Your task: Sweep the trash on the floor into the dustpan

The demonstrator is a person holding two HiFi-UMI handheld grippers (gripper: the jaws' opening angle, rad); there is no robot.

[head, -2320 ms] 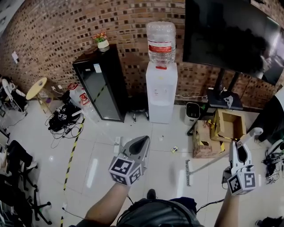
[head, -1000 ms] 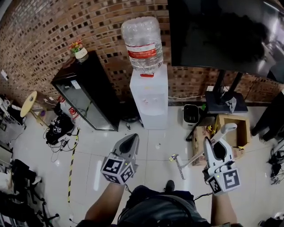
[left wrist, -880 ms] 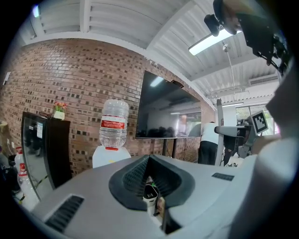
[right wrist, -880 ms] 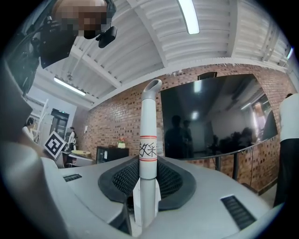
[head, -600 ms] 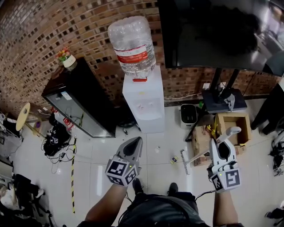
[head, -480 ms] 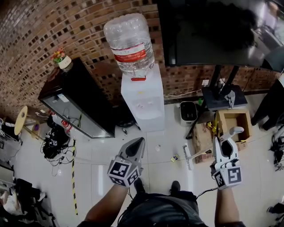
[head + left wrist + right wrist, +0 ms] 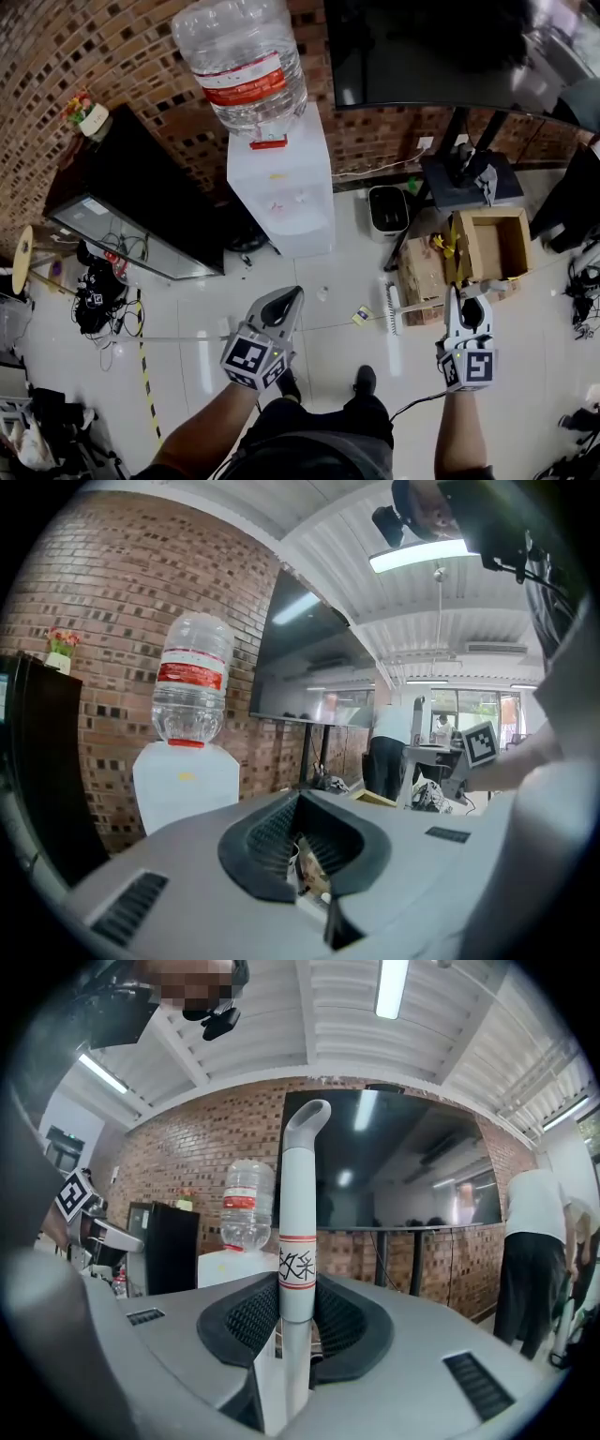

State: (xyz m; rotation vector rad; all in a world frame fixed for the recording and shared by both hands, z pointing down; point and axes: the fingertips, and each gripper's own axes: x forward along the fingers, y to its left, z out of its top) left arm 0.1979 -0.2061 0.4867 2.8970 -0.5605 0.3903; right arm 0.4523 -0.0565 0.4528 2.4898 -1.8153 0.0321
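Broom handle (image 7: 297, 1241) sits clamped in your right gripper's (image 7: 466, 302) jaws, its head (image 7: 393, 307) just right of the trash (image 7: 362, 316); your left gripper's (image 7: 285, 300) jaws are closed, empty.

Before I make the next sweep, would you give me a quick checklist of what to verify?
1. Grip: right tool shut on the broom handle: ok.
2. Placement: broom head beside the yellow scrap: ok.
3. Other trash: white scrap in view ahead: ok.
4. Catcher: left tool holds a dustpan: not ok, jaws together, empty.
5. Whereabouts of dustpan: cannot tell, none in view.
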